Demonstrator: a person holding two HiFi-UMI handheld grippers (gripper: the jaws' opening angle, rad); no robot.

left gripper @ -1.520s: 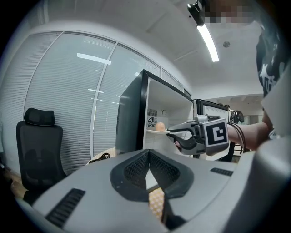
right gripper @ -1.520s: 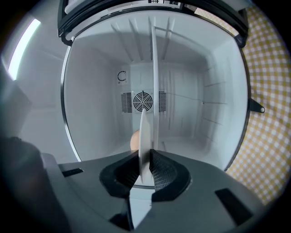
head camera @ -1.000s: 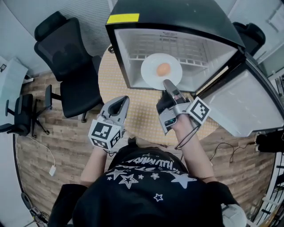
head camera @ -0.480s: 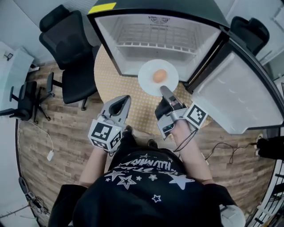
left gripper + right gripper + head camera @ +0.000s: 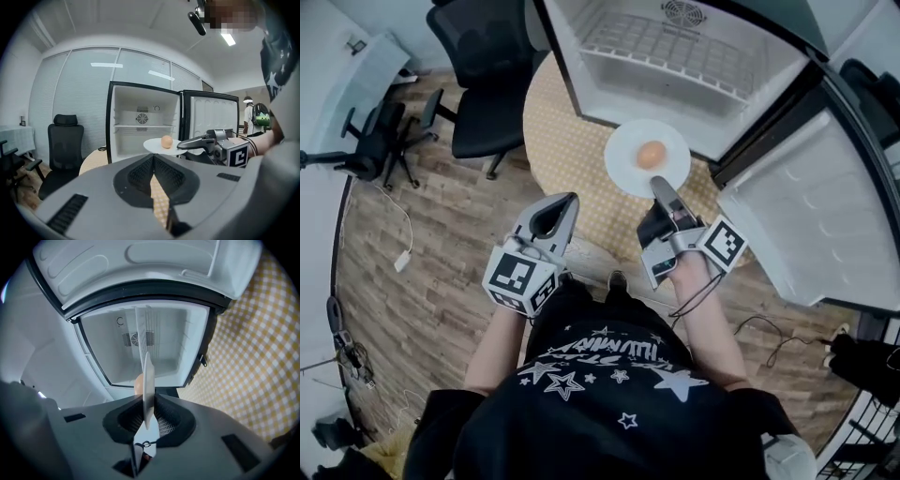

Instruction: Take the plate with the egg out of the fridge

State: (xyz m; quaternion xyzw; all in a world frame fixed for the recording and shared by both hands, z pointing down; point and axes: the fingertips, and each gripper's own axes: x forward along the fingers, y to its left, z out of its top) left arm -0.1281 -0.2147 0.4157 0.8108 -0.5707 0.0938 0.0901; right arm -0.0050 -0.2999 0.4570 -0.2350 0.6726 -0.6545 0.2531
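The right gripper (image 5: 660, 185) is clamped tight on the near rim of the white plate (image 5: 625, 161). In the right gripper view the plate shows edge-on, pinched between the two dark pads. The rest of the plate sticks out past the tips, toward the top of the head view. The egg (image 5: 651, 154) sits close to the middle of the plate, just beyond the tips. The plate is in the air over the checked table (image 5: 564, 155), right in front of the open fridge (image 5: 694, 56). It seems to be just outside the fridge, though that is hard to be sure of from above. The fridge door (image 5: 811, 216) swings out at the right. The left gripper (image 5: 565, 202) is low and to the left of the plate, well apart from it. Its jaws are pressed together with nothing between them.
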